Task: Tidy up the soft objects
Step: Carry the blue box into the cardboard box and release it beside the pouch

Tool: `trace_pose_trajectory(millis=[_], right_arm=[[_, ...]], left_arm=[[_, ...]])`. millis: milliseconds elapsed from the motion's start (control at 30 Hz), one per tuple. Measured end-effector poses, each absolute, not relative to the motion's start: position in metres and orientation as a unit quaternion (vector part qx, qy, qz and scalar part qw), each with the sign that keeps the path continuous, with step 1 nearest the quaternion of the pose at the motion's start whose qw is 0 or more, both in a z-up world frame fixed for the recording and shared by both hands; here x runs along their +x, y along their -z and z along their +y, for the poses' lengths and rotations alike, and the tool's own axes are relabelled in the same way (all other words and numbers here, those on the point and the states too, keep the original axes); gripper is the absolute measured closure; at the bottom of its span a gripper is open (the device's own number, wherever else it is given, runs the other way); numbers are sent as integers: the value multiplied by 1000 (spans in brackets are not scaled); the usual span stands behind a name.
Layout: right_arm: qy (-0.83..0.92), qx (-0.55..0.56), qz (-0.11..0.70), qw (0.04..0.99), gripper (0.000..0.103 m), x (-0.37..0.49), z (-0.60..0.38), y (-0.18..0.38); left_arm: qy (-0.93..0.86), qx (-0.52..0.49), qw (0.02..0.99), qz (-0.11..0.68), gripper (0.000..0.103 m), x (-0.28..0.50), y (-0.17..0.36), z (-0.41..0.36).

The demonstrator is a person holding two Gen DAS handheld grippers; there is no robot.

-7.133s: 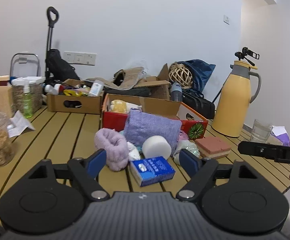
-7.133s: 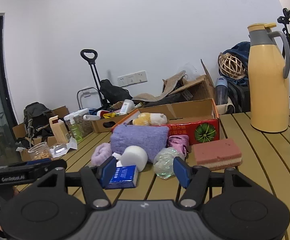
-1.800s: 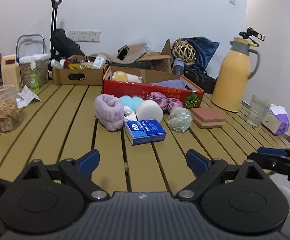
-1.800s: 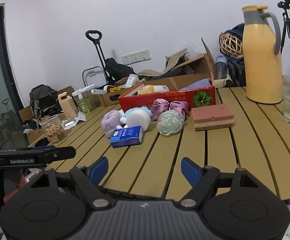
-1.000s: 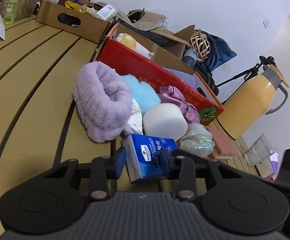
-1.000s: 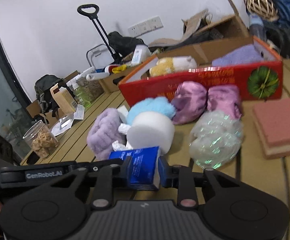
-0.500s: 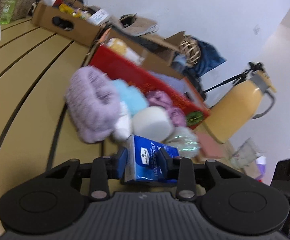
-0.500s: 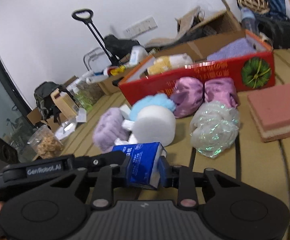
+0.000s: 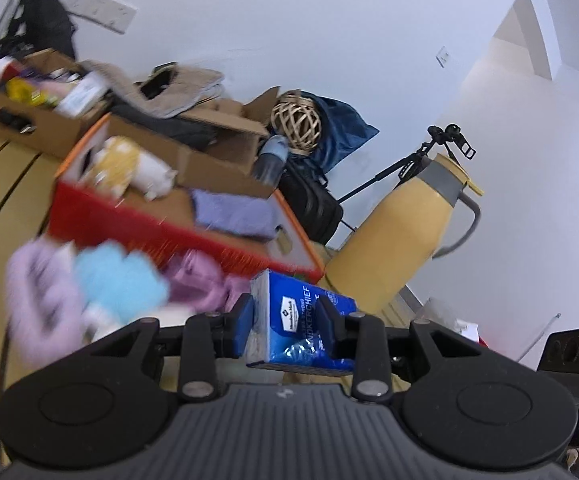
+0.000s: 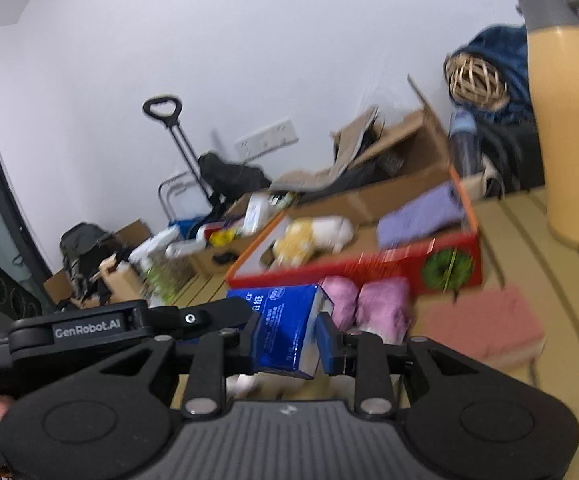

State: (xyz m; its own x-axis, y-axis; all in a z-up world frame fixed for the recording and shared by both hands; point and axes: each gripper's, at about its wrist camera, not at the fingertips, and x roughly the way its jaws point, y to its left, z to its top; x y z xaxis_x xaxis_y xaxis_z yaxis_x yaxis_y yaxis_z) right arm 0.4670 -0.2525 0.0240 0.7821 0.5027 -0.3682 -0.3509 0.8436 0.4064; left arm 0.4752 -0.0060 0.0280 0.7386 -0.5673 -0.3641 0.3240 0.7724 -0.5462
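A slatted wooden table [image 10: 529, 216] against a white wall carries the clutter you are sorting. Both of your grippers are clamped on the same blue plastic-wrapped pack of handkerchief tissues [image 9: 301, 320]: the left gripper [image 9: 287, 316] pinches it between its blue pads, and the right gripper [image 10: 287, 336] squeezes its other end, so the pack hangs between all four fingers, seemingly lifted off the table.

Just beyond your fingertips lie two pink satin pouches [image 10: 369, 300], side by side. To the left of your left fingers sit one fluffy sky-blue puff [image 9: 117, 280] and one lilac fuzzy band [image 9: 41, 292], both blurred. To the right of your right fingers rests one pink sponge block [image 10: 485, 324].

Further ahead stands the single open red cardboard box with orange rim [image 9: 177, 232]. Inside it you can count one yellow-and-white plush toy [image 9: 129, 168] and one folded lavender cloth [image 9: 233, 212]. Off to the right, past the box, one tall yellow thermos jug [image 9: 405, 240] stands upright.

Judging by the task, you are carrying the pack toward the box. Keep both grips even so the soft pack does not twist or buckle, raise it clear of the near wall, and let go only once it sits over the free floor between the plush and the cloth.
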Motion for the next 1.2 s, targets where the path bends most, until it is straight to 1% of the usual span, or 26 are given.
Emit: trace_pose_trajectory(millis=[200,367,533,633,733,800,833,933,1000,1133,1200], right_arm=[[-208,151,229,939,76,537,-282,-49],[-192,151,264,933,76,603,-297,-44],[-209,164,310,913,75,682,-288,-33],[-217,165,321,907,74,727,-271,-27],[-209,186,347,895,75,776,-254,-14],[-197,161,359,898,74,800,-237,-3],[-180,149,368,900,74,810,-230,4],[-156,138,374,904,74,820,-226,19],[-162,143,372,903,74,820,-229,19],[-166,129,350,913,74,807,-236,1],[-171,126,344,915,74,799,-240,-12]], left_arm=[[255,-210,904,271,69,555,-49,-46],[235,-208,902,295,69,611,-38,-66],[190,-204,903,327,69,669,-31,-51],[159,-199,904,343,69,715,-30,-37],[113,-225,893,374,68,764,-19,-23],[100,-214,888,394,67,787,-9,-23],[93,-202,889,401,66,797,-3,-23],[90,-179,895,398,60,805,5,-23],[96,-178,898,391,59,801,3,-21],[90,-168,906,379,56,792,-16,-17],[96,-153,911,371,53,781,-27,-18]])
